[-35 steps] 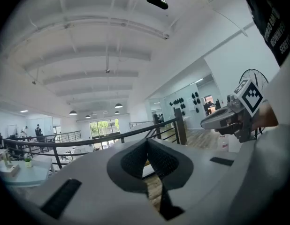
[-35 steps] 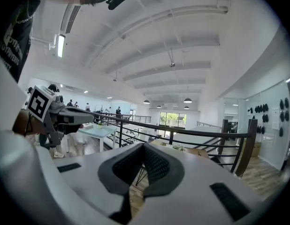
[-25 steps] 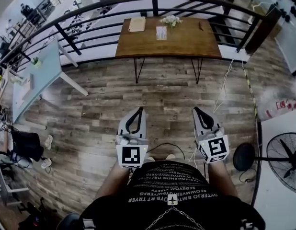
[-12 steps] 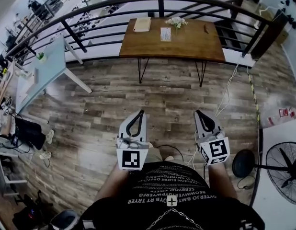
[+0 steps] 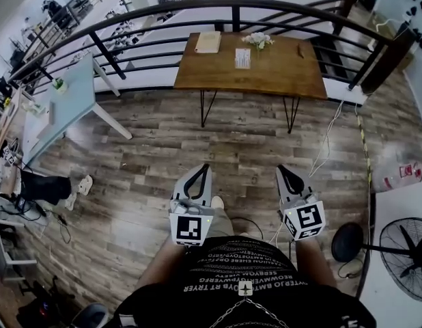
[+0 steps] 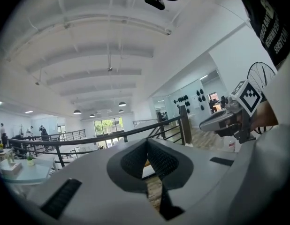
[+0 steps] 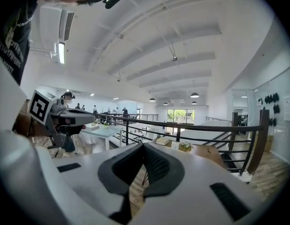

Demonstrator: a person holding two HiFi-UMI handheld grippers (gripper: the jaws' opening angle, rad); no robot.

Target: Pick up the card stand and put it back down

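Grey wood-plank flooring (image 5: 252, 149) is spreading between me and the brown wooden table (image 5: 283, 74) by the black metal railing (image 5: 235, 16).
I am holding my left claw (image 5: 203, 167) and my right claw (image 5: 281, 170) low at my waist, each with its jaws pressed together on nothing. The small white upright card stand (image 5: 242, 58) is standing on the tabletop, well apart from both claws and roughly midway between their lines, near a bunch of white flowers (image 5: 257, 40).

A wooden counter (image 5: 286, 70) stands at upper centre with flowers (image 5: 257, 39) and a tan book (image 5: 208, 42) on it. A black railing (image 5: 235, 18) runs behind. Pale blue table (image 5: 67, 104) at left, fan (image 5: 405, 248) at lower right, on plank floor (image 5: 197, 149).
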